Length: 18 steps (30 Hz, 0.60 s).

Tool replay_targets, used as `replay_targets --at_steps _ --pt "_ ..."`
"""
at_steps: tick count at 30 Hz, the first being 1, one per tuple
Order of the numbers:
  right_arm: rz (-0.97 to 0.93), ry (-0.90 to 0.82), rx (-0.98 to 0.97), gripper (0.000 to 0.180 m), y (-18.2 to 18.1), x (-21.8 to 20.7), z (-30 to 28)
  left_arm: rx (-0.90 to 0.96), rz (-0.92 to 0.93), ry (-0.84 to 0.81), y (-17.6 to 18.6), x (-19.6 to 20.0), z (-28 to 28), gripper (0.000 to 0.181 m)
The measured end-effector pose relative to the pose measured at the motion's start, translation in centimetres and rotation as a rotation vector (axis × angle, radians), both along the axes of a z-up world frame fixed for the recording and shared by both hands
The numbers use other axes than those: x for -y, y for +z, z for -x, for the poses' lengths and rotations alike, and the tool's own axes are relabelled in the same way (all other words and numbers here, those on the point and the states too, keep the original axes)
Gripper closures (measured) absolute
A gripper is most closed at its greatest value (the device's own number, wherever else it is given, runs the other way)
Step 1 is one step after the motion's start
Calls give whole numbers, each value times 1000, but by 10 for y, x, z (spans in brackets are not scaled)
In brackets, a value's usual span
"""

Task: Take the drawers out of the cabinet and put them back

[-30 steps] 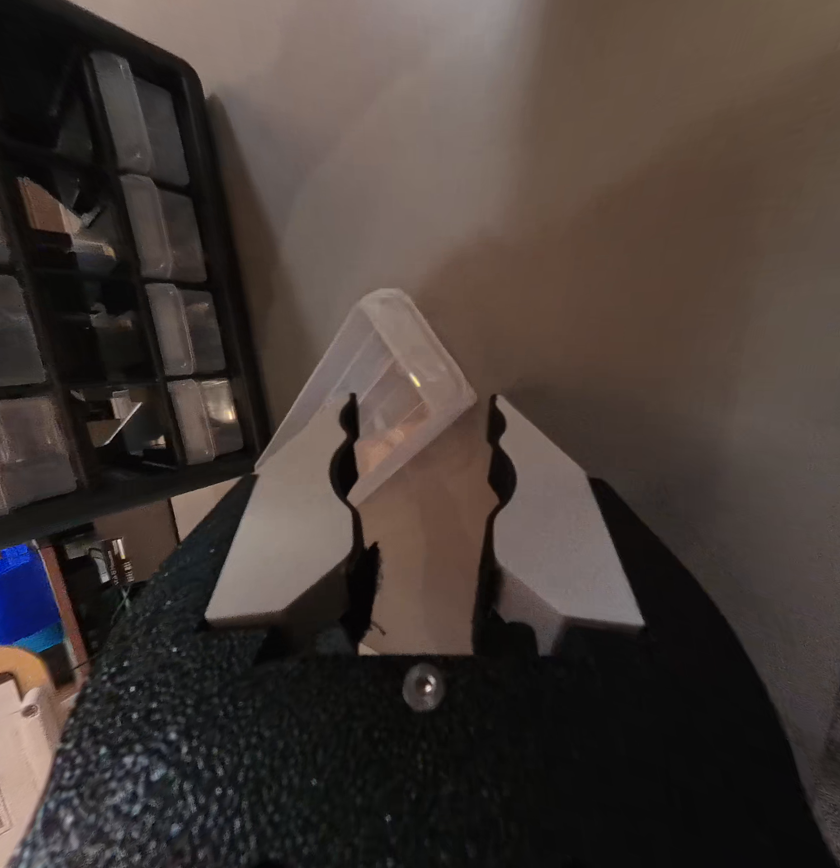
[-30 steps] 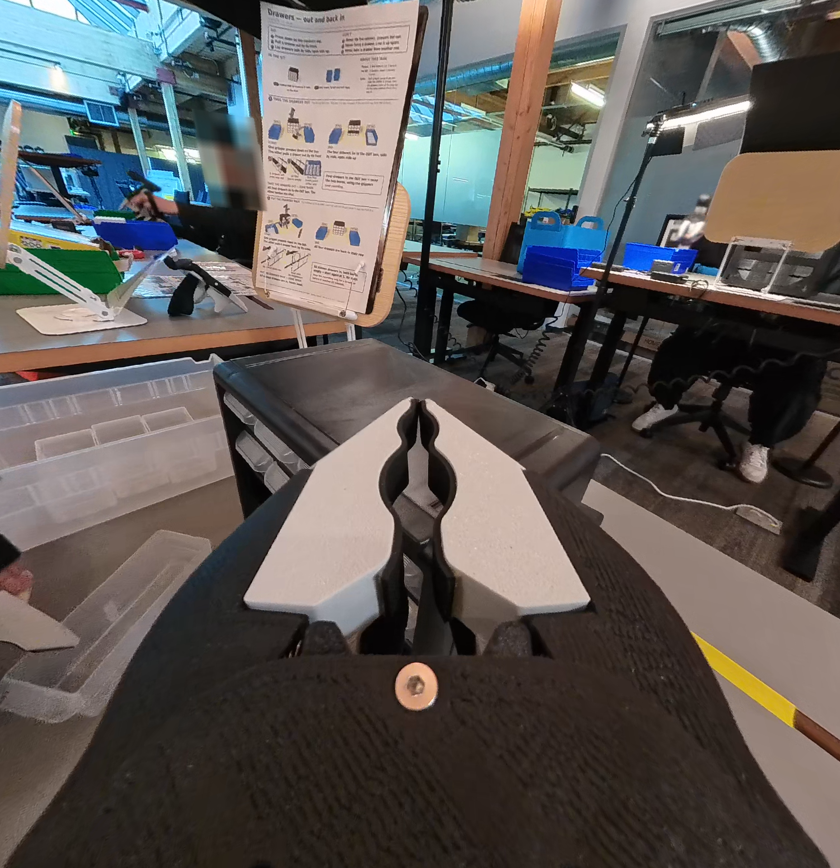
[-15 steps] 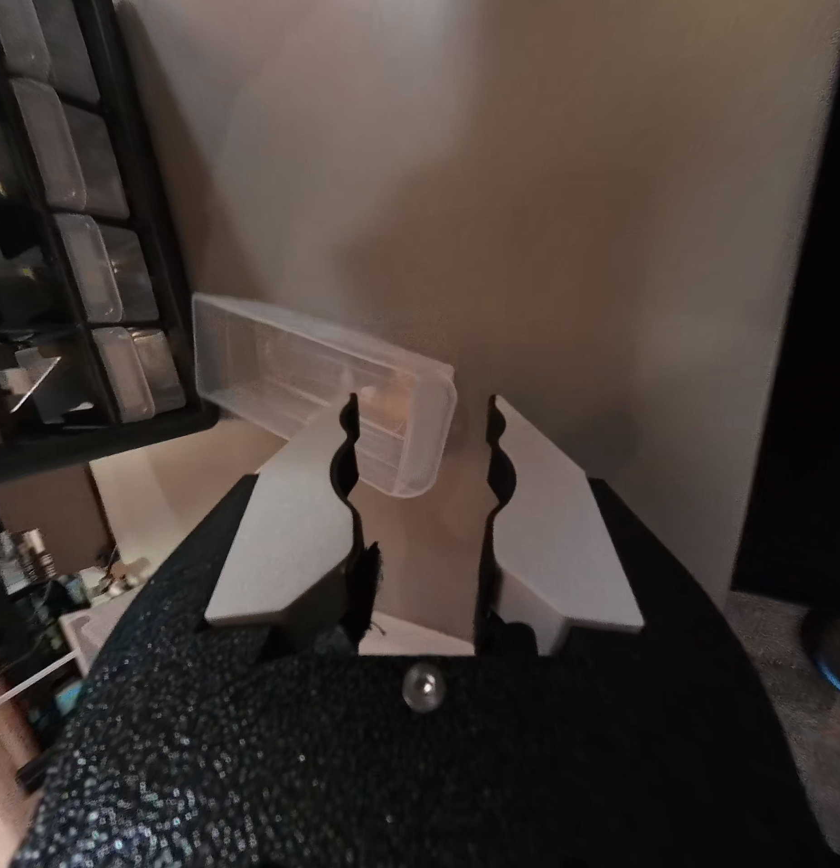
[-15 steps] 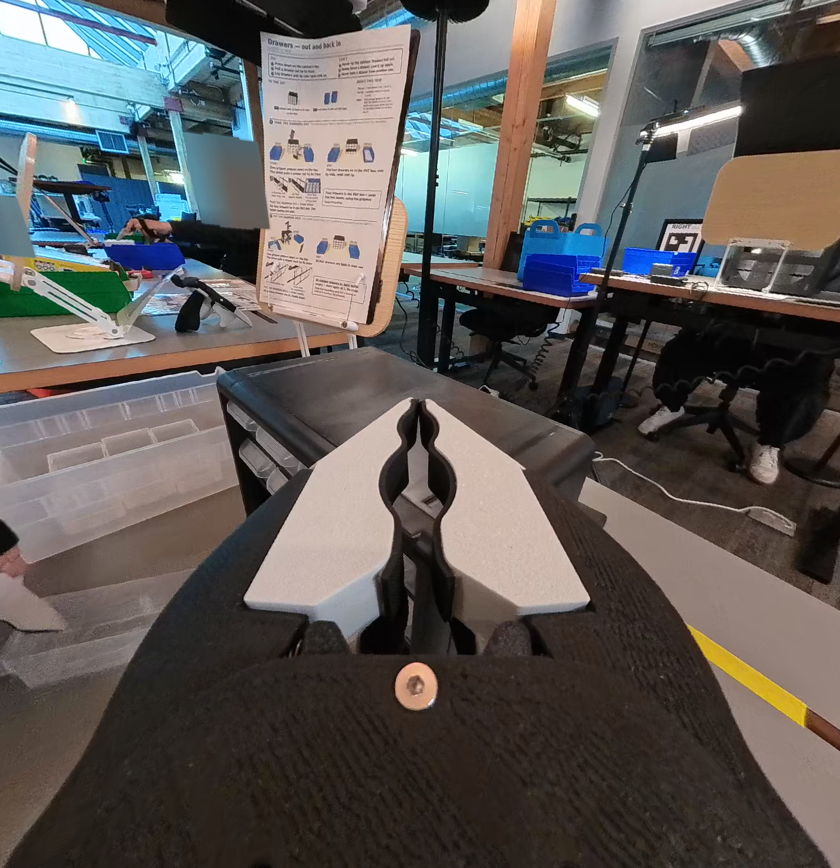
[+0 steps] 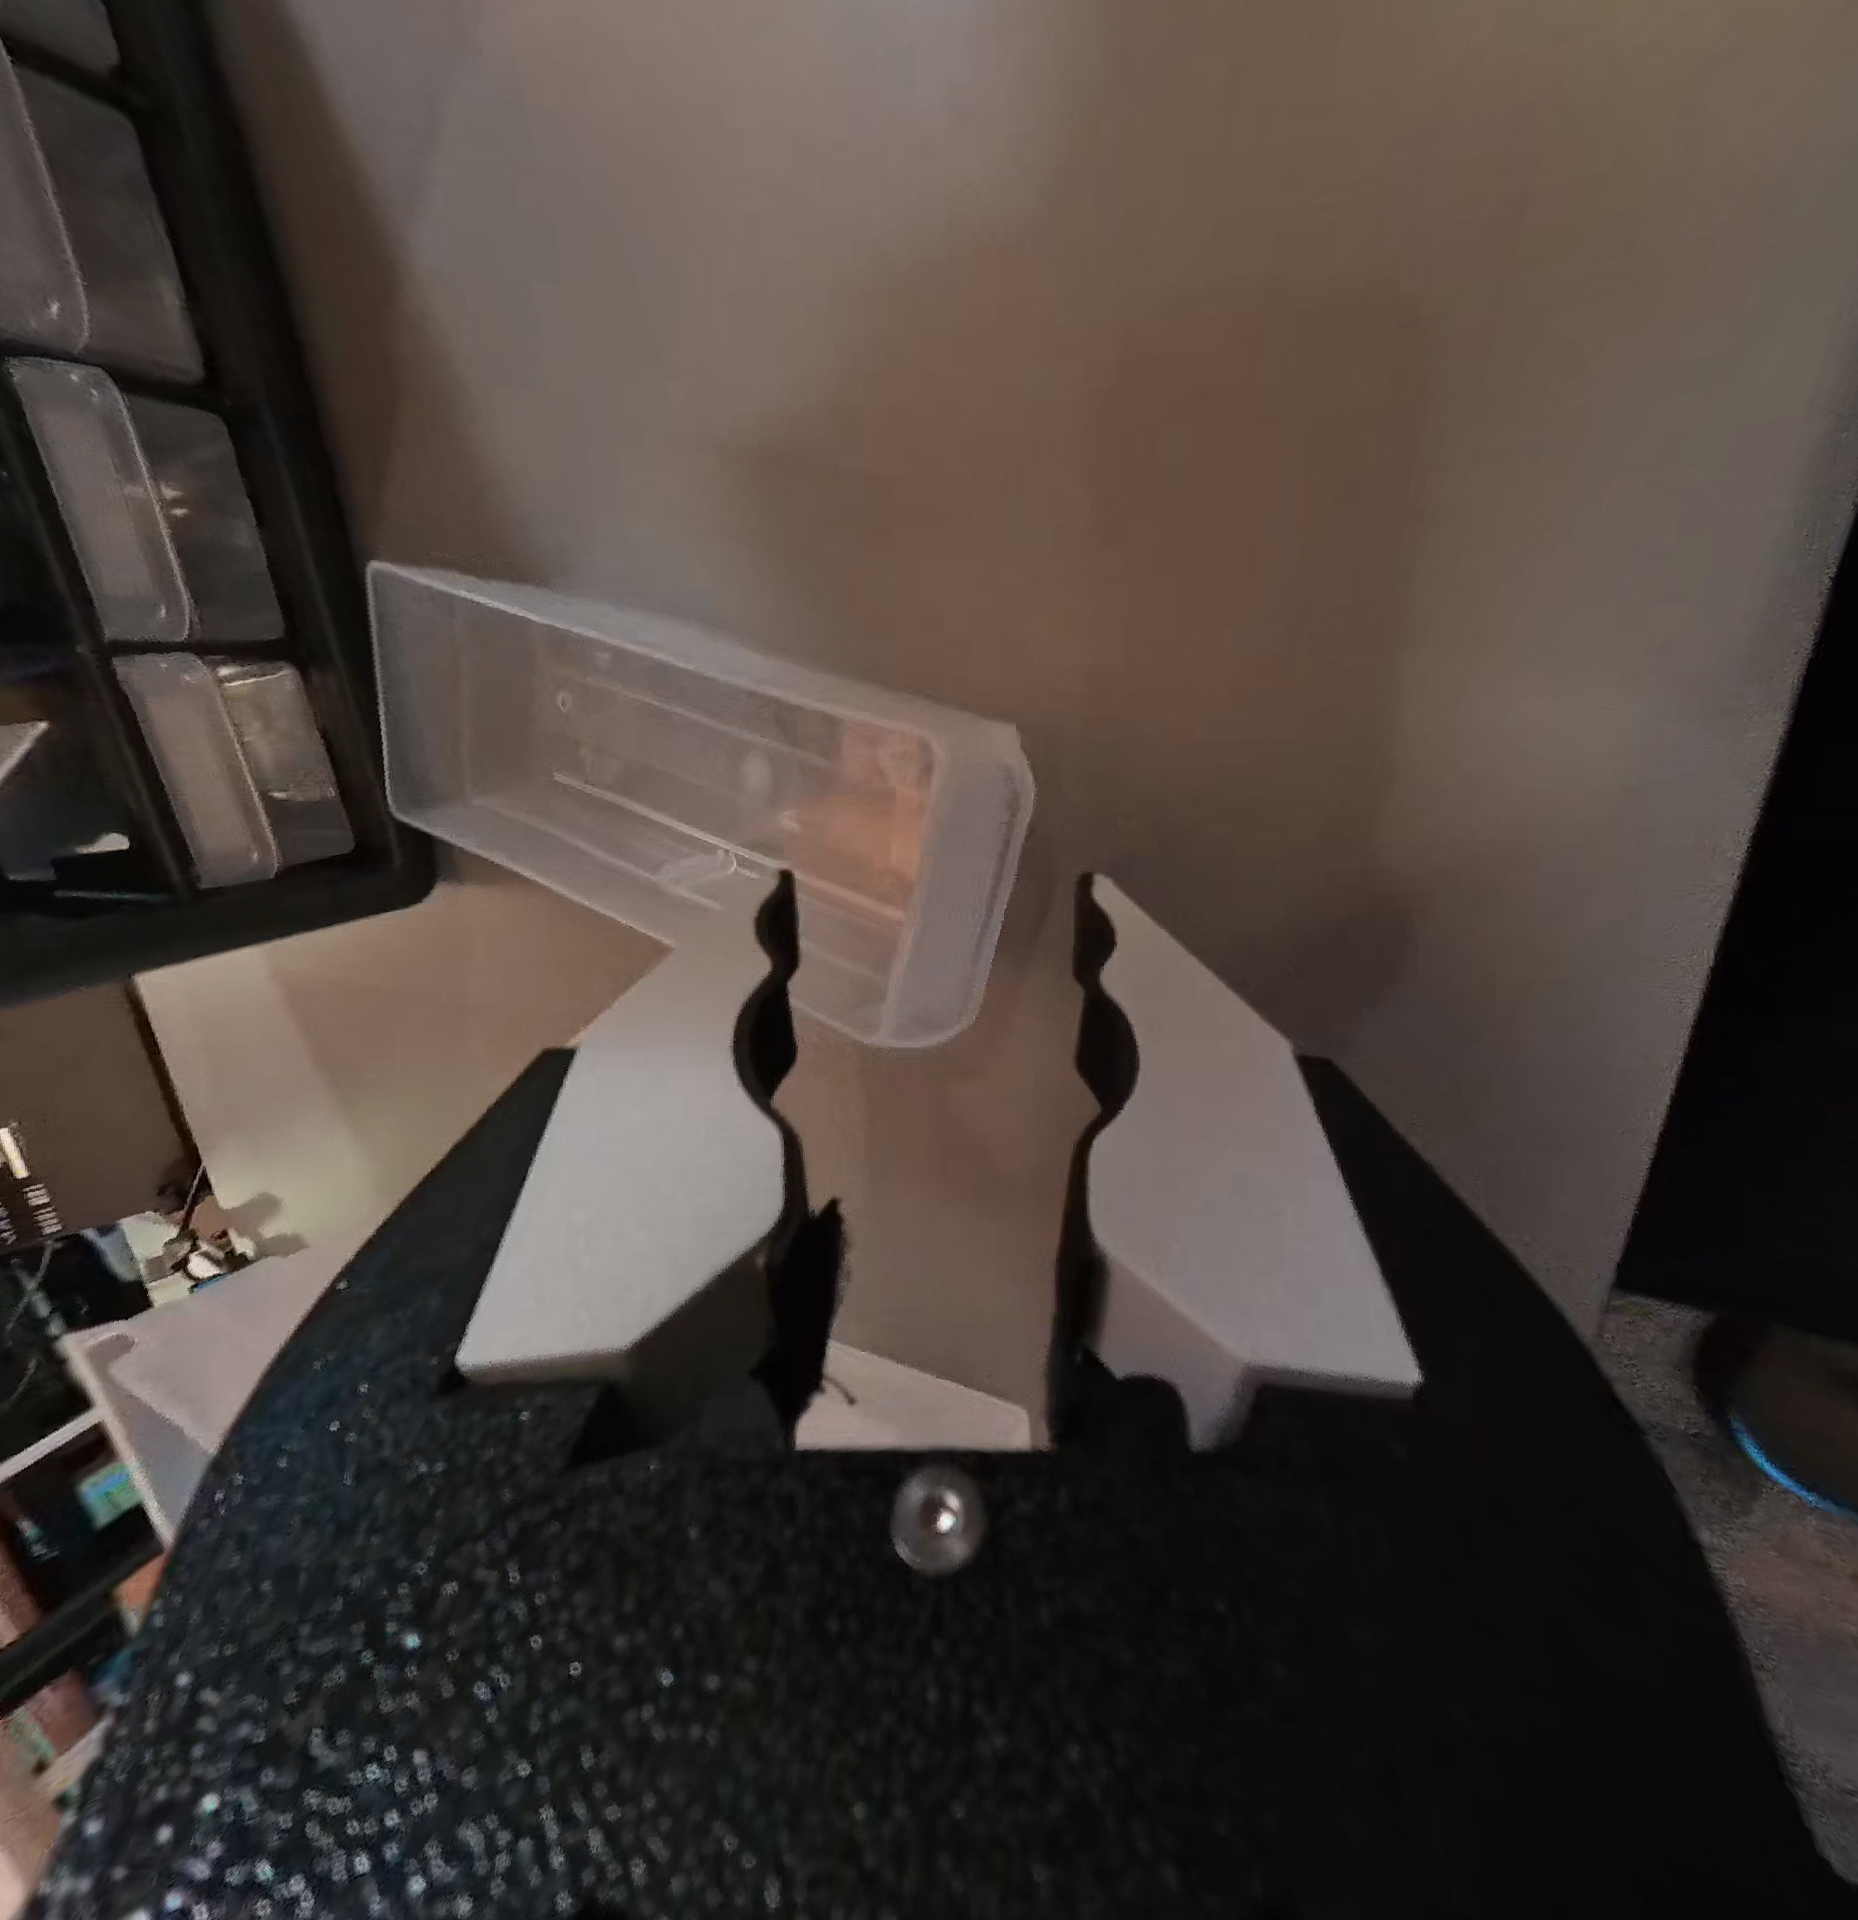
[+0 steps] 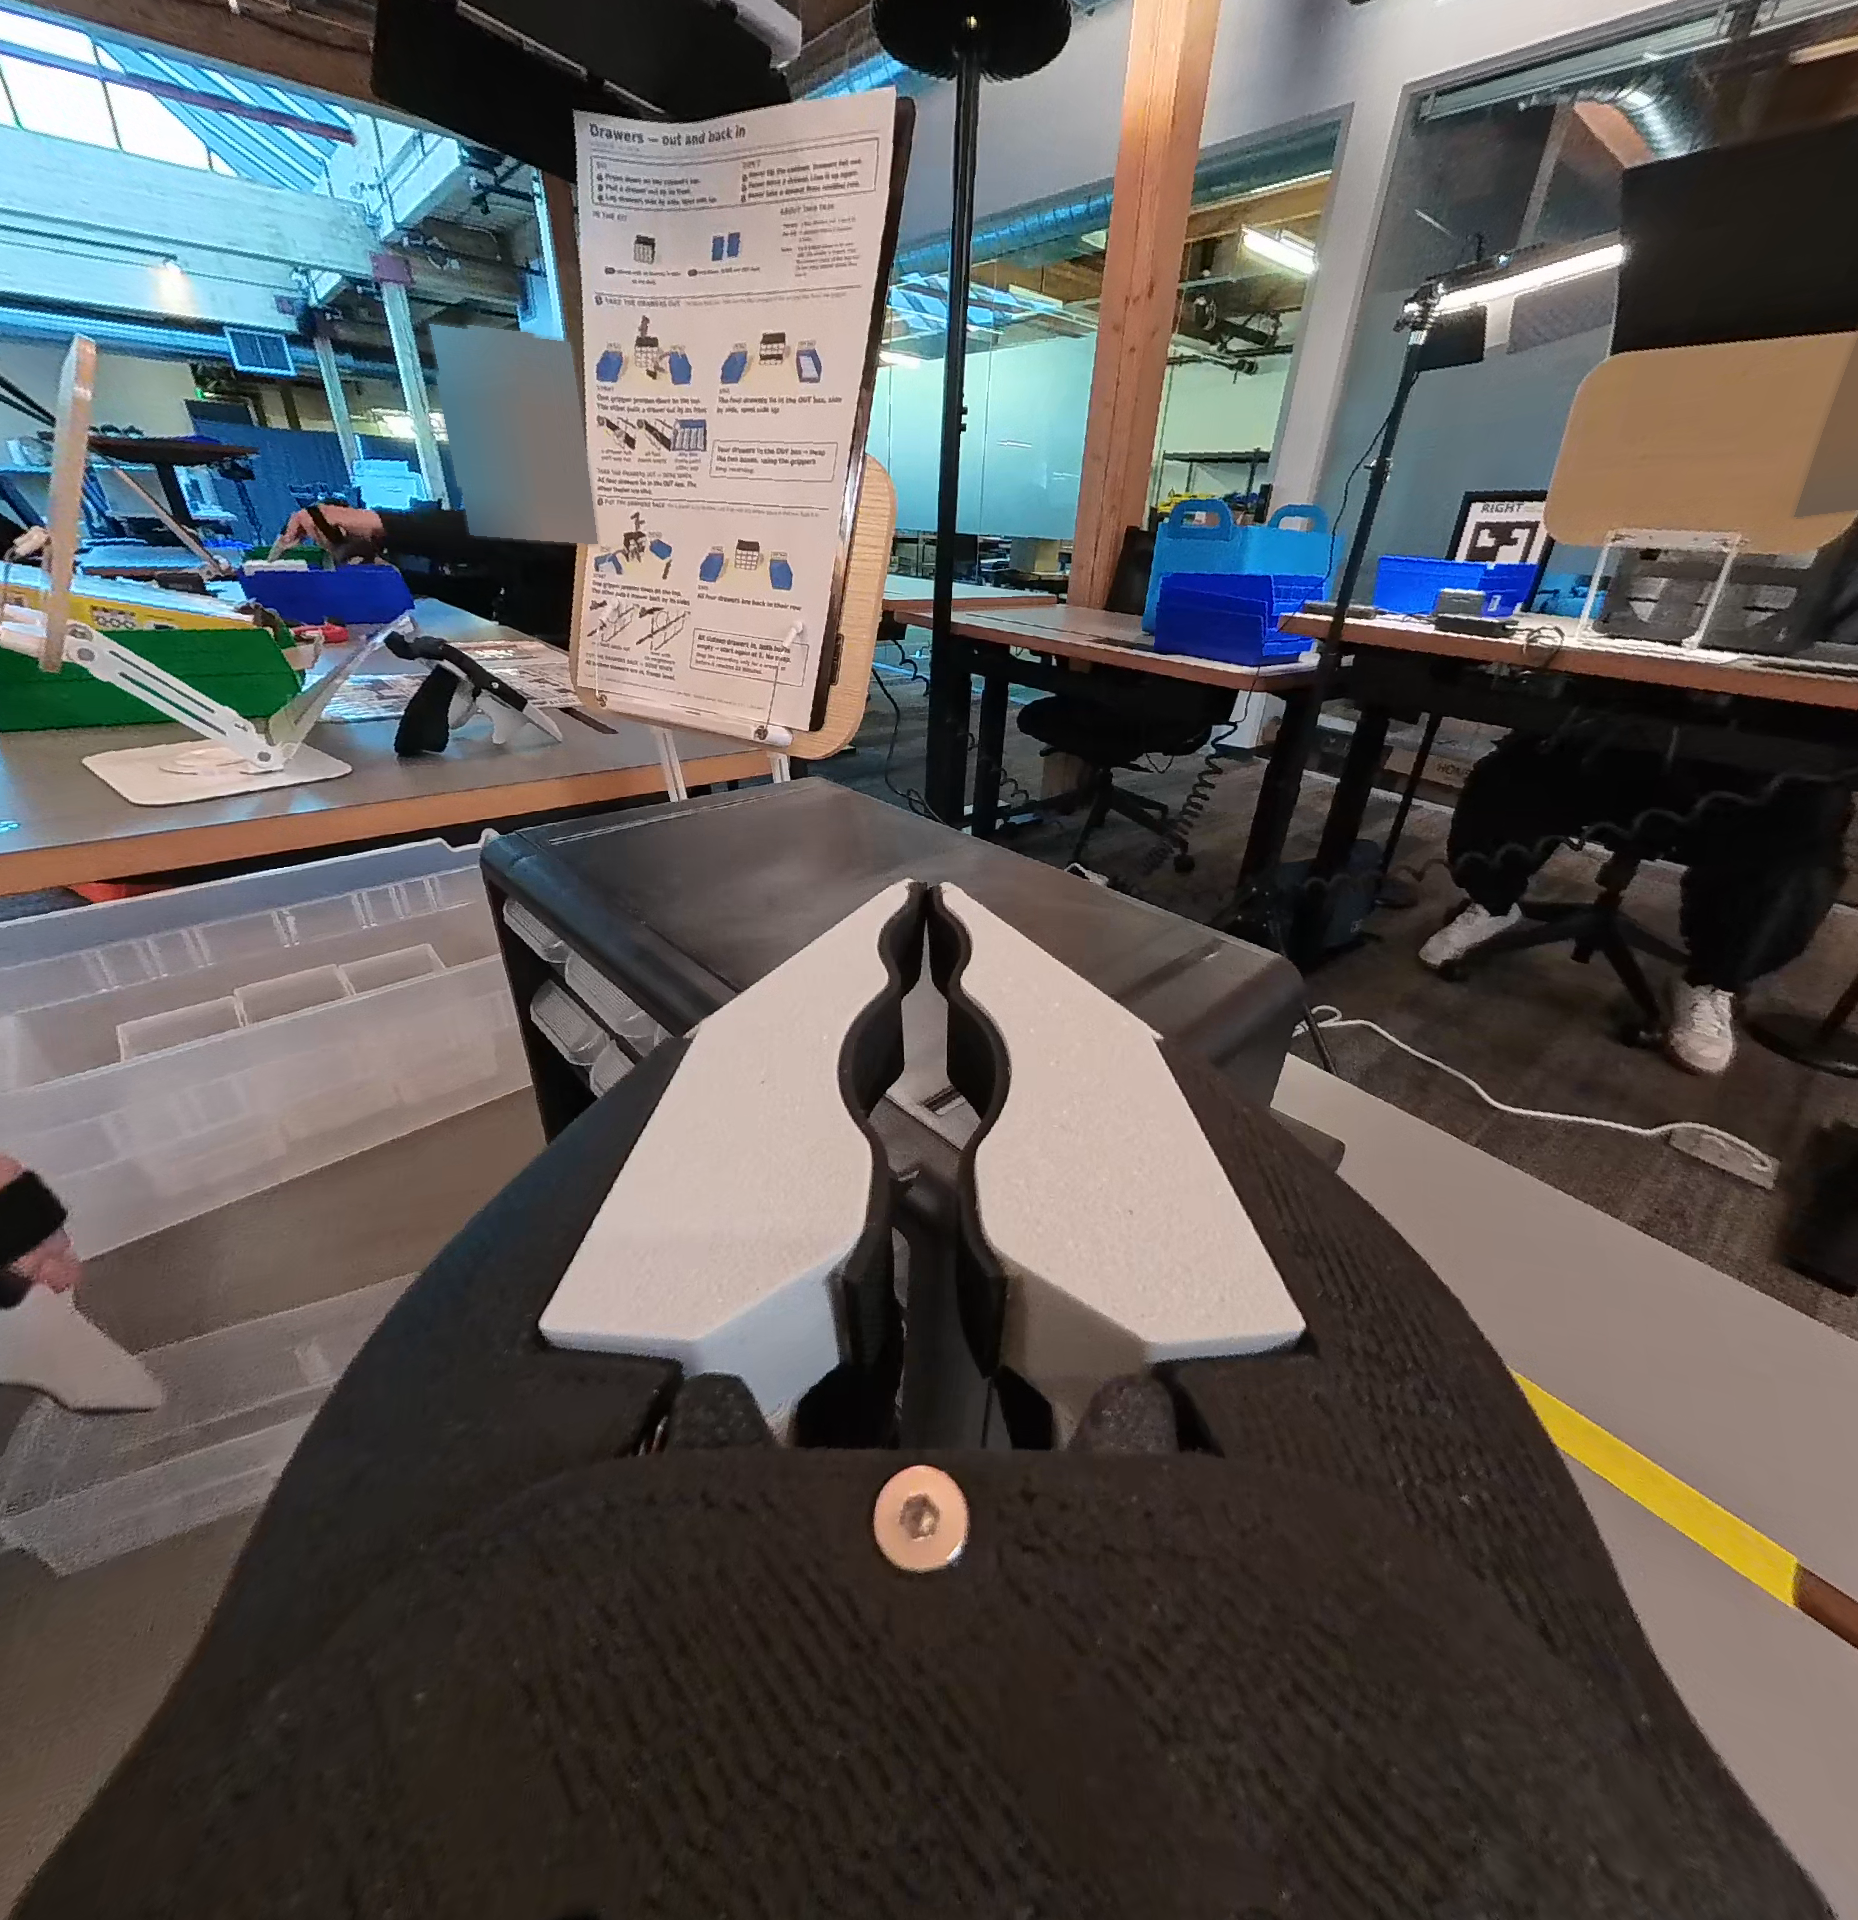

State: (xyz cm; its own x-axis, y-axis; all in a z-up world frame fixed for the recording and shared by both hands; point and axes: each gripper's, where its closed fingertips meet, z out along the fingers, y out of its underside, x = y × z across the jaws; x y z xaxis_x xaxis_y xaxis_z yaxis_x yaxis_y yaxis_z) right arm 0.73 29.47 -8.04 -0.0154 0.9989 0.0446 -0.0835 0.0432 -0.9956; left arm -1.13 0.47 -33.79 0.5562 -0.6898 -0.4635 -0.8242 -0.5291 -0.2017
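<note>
Drawer (image 5: 696, 779), one; grippers, two.

Clear, glossy plastic is seen in the drawer (image 5: 696, 790) ahead of the left tongs; matt black plastic in the cabinet (image 6: 800, 914) beneath the right tongs.

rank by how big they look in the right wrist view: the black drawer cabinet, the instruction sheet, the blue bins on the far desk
1. black drawer cabinet, though it is nearest the camera, which inflates it
2. instruction sheet
3. blue bins, smallest, but farthest off, so true size is unsure
</note>
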Motion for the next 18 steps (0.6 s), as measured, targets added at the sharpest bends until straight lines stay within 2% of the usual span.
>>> replay_targets --at_steps 4,8,18 --pt "0 3 2 180 0 1 1 -87 -76 -87 0 -4 -3 163" --pt "-1 5 3 180 0 1 1 -134 -119 -145 4 -8 -9 164" --pt "-8 9 3 180 1 4 3 -117 -225 -30 64 -42 1 164"
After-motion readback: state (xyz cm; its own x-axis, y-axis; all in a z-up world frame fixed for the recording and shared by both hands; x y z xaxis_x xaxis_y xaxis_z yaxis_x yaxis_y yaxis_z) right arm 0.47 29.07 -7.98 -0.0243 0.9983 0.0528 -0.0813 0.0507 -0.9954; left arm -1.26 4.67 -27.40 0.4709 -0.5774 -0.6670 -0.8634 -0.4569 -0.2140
